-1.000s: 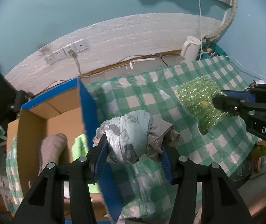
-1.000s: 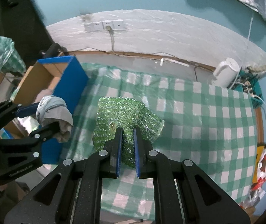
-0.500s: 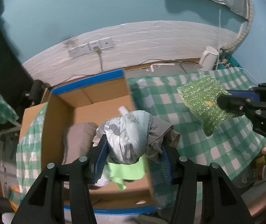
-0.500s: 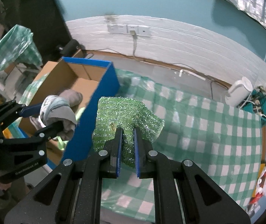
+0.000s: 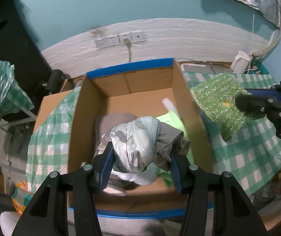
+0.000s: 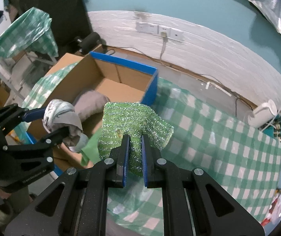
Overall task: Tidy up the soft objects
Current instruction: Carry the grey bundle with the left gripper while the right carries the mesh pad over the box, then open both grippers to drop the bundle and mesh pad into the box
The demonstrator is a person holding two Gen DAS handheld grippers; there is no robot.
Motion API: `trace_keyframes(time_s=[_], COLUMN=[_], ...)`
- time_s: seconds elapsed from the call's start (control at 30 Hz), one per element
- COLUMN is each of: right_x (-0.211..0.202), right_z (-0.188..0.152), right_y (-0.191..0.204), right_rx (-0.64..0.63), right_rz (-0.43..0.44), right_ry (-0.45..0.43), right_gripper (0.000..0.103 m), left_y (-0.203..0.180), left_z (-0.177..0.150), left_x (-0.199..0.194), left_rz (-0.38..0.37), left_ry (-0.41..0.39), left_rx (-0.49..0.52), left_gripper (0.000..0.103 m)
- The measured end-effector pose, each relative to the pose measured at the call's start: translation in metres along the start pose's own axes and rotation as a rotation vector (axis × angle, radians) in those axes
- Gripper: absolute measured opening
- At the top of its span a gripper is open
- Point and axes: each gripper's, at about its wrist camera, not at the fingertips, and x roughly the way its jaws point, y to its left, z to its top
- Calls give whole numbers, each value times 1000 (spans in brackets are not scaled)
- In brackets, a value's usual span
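My left gripper (image 5: pixel 140 153) is shut on a bundled grey and pale blue cloth (image 5: pixel 138 141) and hangs over the open cardboard box (image 5: pixel 140 82) with blue edges. Inside the box lie a grey cushion (image 5: pixel 116 120) and a light green cloth (image 5: pixel 172 120). My right gripper (image 6: pixel 134 139) is shut on a glittery green scouring cloth (image 6: pixel 132 118), held in the air just right of the box, above the green checked tablecloth (image 6: pixel 219 137). In the right wrist view the left gripper (image 6: pixel 49 122) with its cloth bundle (image 6: pixel 61 114) is over the box (image 6: pixel 120 72).
A white kettle (image 5: pixel 240 64) stands at the table's far right by the wall. Wall sockets (image 5: pixel 118 39) with a hanging cable sit above the box. A second checked cover (image 5: pixel 0 90) drapes furniture at left. Packets (image 6: pixel 278 206) lie on the floor at right.
Both grippers have travelled left with their loads. The left one went from over the table edge to above the box's inside; the right one now sits beside the box.
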Motion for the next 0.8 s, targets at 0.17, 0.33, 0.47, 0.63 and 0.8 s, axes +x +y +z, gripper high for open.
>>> trace_keyframes(time_s=[0.17, 0.33, 0.47, 0.63, 0.8], right_x=[12, 28, 44, 55, 58], right_z=[14, 22, 27, 31, 35], right_y=[25, 44, 52, 60, 62], right_rx=[-44, -81, -78, -101, -115], right_rz=[21, 28, 47, 54, 27], right_ry=[4, 27, 53, 64, 59], right_gripper=[9, 9, 10, 16, 45], left_y=[18, 36, 45, 50, 52], left_z=[-6, -10, -9, -8, -12], left_x=[7, 19, 22, 30, 31], left_rz=[38, 32, 40, 66, 90], left_ry=[0, 32, 42, 76, 95], left_rx=[-30, -90, -125, -149, -139], left_gripper=[53, 53, 57, 68, 81])
